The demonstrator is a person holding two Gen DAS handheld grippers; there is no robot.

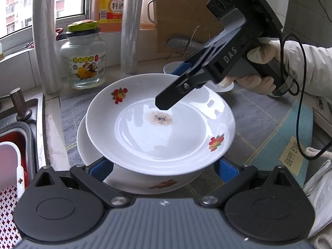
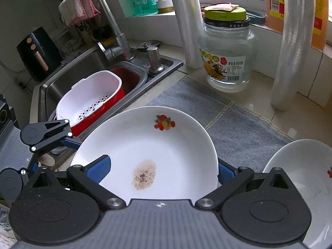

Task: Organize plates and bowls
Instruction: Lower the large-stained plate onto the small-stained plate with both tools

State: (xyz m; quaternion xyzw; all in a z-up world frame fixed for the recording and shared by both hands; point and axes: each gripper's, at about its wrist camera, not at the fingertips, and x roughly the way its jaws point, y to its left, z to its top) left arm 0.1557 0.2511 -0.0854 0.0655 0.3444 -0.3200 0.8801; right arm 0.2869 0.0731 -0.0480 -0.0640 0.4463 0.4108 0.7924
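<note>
White deep plate with fruit decals and a brown speckled stain at its centre, raised above a second white plate on a grey mat. Left gripper: blue-padded fingers spread wide either side of the upper plate's near rim. Right gripper, held by a gloved hand, tip over the plate's interior; jaw state unclear. Behind: glass jar, yellow-green lid; orange bottle; small white dish. Left: steel sink, perforated white basket.
</note>
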